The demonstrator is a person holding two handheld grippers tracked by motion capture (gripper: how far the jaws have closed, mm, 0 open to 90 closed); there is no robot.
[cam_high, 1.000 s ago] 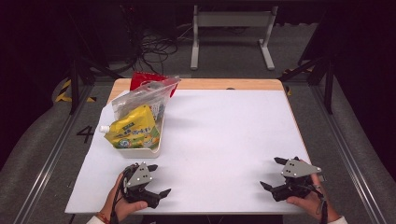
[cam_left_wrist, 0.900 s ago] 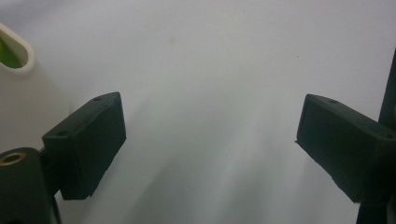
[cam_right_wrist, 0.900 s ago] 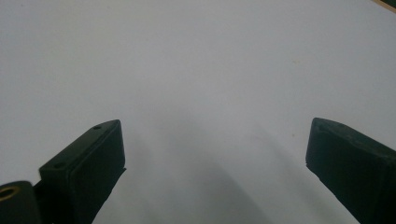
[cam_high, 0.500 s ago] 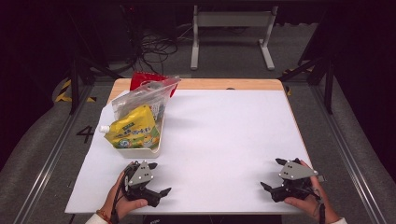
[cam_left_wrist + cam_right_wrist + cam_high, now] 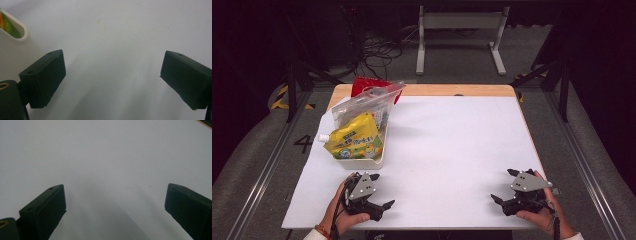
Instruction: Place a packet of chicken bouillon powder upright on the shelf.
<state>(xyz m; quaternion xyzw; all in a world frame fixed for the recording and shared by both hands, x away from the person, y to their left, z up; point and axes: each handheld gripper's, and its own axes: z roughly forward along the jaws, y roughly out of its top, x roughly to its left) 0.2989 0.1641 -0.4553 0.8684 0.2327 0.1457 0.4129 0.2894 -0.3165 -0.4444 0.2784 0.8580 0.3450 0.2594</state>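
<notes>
High view, left gripper [image 5: 379, 206]: at 7 o'clock on the white table [image 5: 452, 150], jaws spread, nothing held; hand partly cut off by the bottom edge.
High view, right gripper [image 5: 504, 187]: at 5 o'clock, jaws spread, empty.
High view, white tray [image 5: 362, 161]: at 10 o'clock, just beyond the left gripper; holds a yellow pouch [image 5: 354, 142] and a clear bag [image 5: 362, 105], which hides most of a red packet [image 5: 364, 84].
Left gripper view: jaws wide apart over bare table; tray rim [image 5: 18, 30] at 10 o'clock, cut off.
Right gripper view: jaws wide apart, bare table between.
</notes>
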